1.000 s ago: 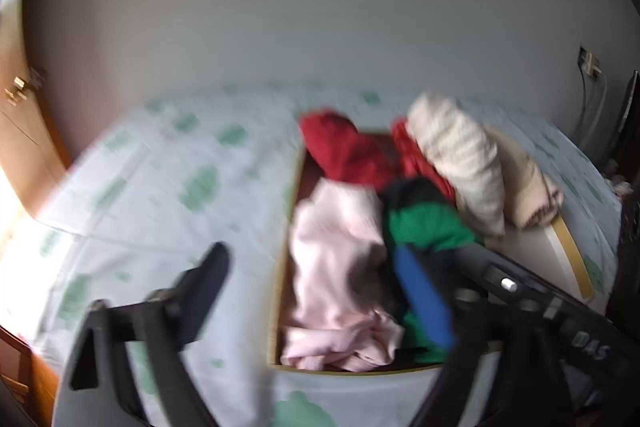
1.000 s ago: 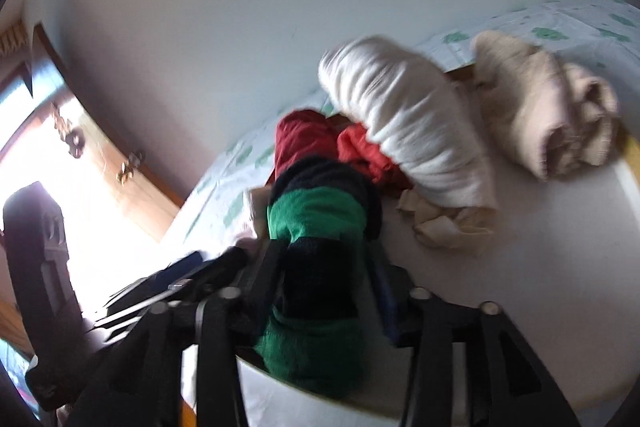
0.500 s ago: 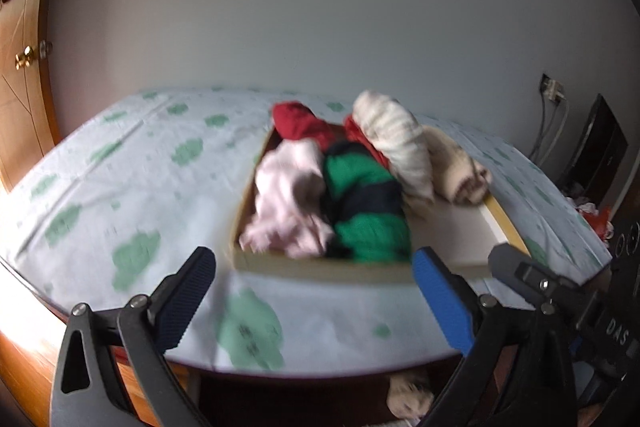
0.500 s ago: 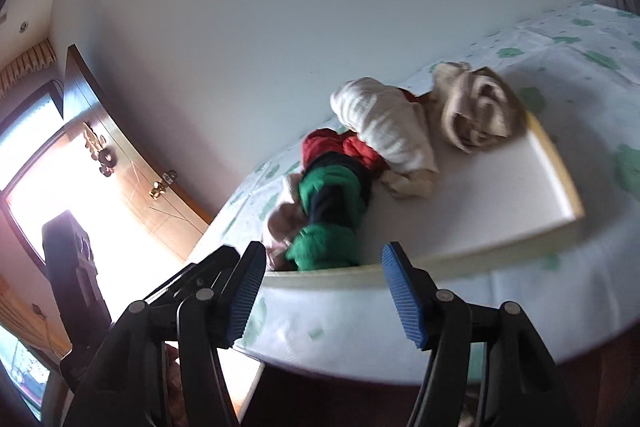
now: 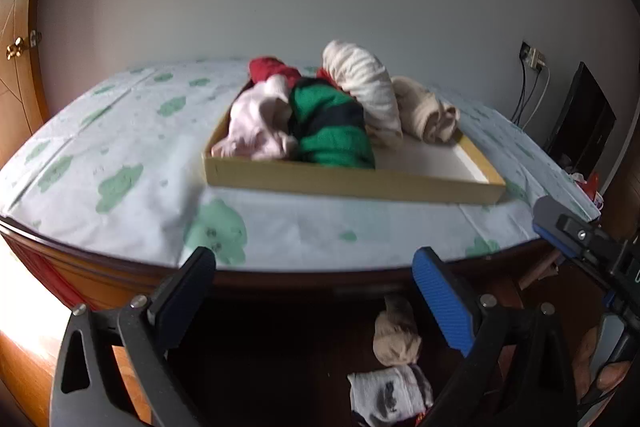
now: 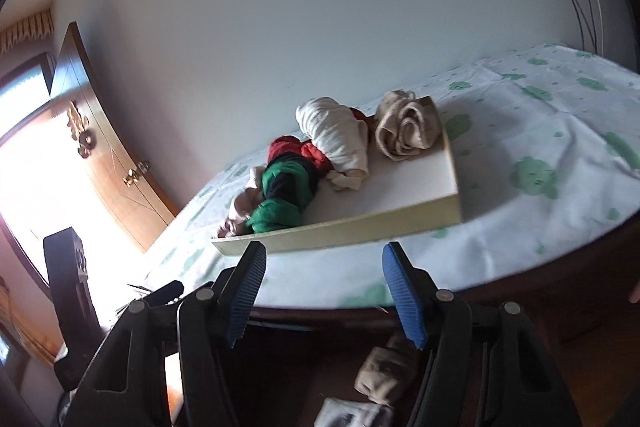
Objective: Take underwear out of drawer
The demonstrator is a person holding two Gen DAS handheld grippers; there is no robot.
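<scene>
Nearest the cameras, both grippers are empty. The left gripper (image 5: 314, 291) has its jaws set well apart with nothing between them, and the right gripper (image 6: 324, 293) has its jaws apart as well, likewise clear of any cloth. Both hover off the near edge of the bed (image 5: 120, 155), short of the drawer. Below them, on the dark floor, lie a beige rolled item (image 5: 396, 337) and a white patterned one (image 5: 390, 393); whether these came from the drawer cannot be told. Farther off, the drawer (image 5: 352, 183), a shallow wooden tray with a white base, sits on the green-printed sheet. Its right half is bare. Its left and rear parts hold the clothing: a pink piece (image 5: 256, 127) at the front left corner, a green and black roll (image 5: 332, 131) touching it, red cloth (image 5: 270, 67) behind, then a cream roll (image 5: 364, 83) and a tan roll (image 5: 424, 109) toward the back. Judged from this layout, the removal is at most partly done: several bundles remain inside, and neither gripper is in contact with any of them.
</scene>
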